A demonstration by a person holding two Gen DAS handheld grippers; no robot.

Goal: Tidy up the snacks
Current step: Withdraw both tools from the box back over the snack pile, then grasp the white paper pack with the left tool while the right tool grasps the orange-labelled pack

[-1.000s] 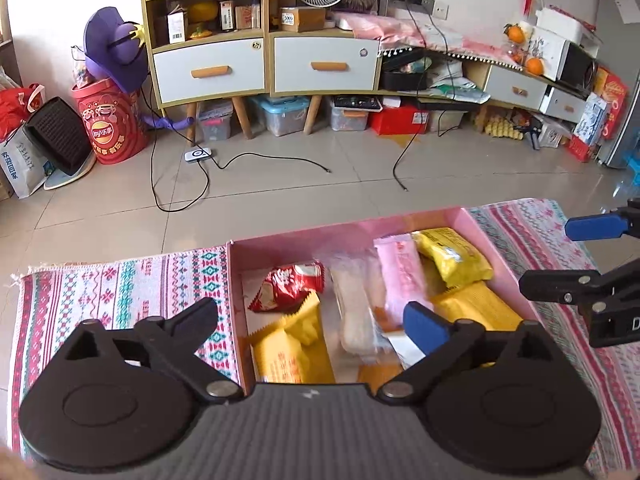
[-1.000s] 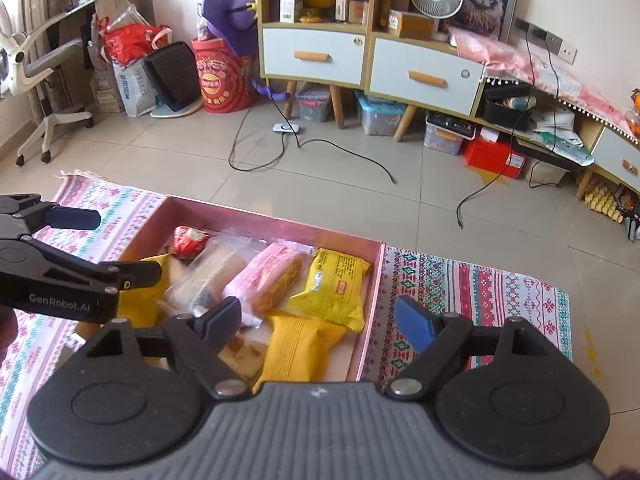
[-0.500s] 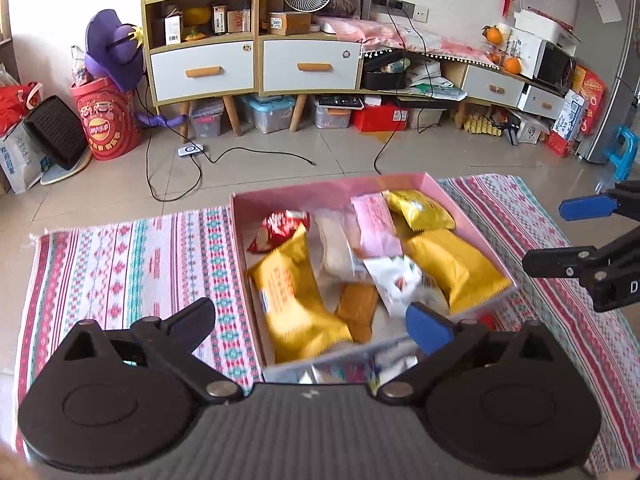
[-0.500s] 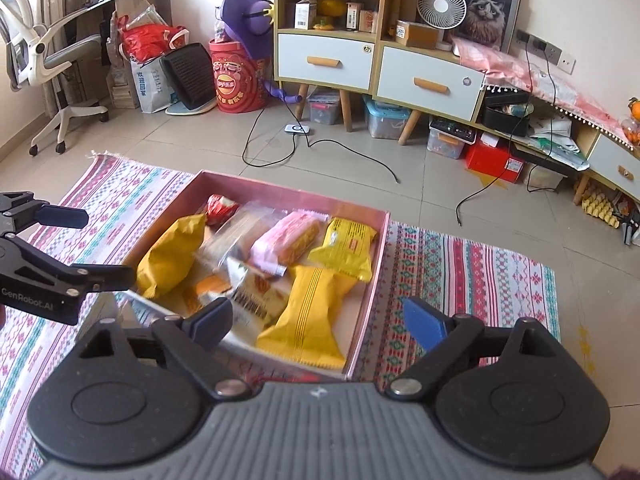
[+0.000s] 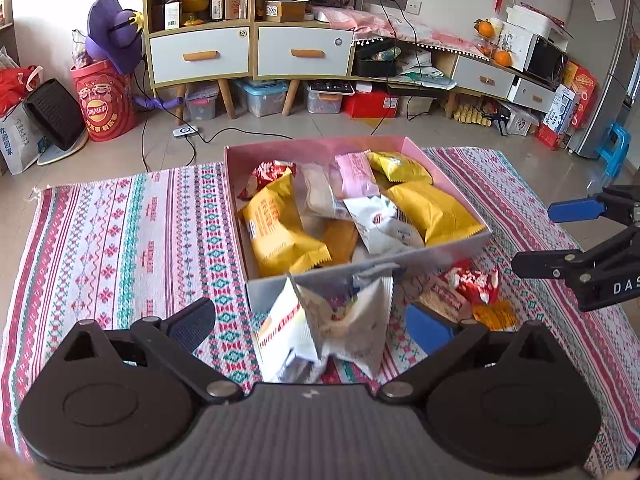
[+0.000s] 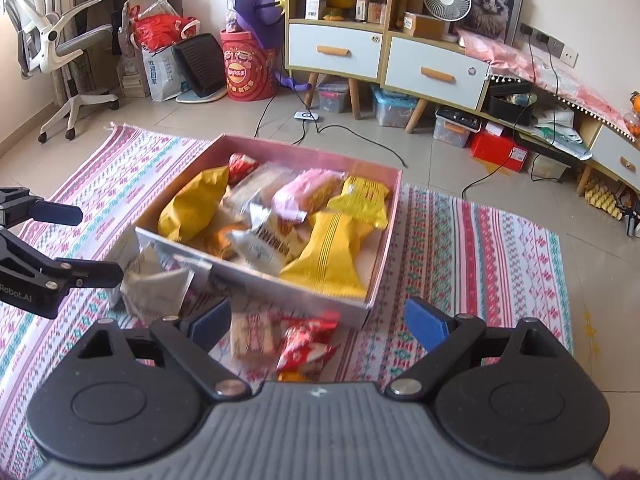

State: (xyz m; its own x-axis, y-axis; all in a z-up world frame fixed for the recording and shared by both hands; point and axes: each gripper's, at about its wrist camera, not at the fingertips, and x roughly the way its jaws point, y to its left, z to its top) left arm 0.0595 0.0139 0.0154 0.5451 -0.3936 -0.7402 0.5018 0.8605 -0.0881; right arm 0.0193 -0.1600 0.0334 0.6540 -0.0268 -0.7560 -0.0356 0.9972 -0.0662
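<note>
A pink box [image 5: 240, 216] [image 6: 384, 240] on the patterned mat holds several snack packets, yellow, pink and white. Loose snacks lie in front of its near wall: white packets [image 5: 340, 320] [image 6: 156, 284], a red packet [image 5: 472, 280] [image 6: 304, 340] and a biscuit packet [image 6: 252, 332]. My left gripper [image 5: 312, 324] is open and empty, just above the white packets. My right gripper [image 6: 320, 324] is open and empty, above the red and biscuit packets. Each gripper shows at the edge of the other's view.
The striped mat [image 5: 120, 232] lies on a tiled floor. Behind stand a cabinet with white drawers [image 5: 200, 56], storage bins, a red bucket [image 5: 100, 104], cables [image 5: 208, 136] and an office chair [image 6: 52, 40].
Both grippers have pulled back and up from the box. The whole box and the loose snacks in front of it have come into view. Both stay open.
</note>
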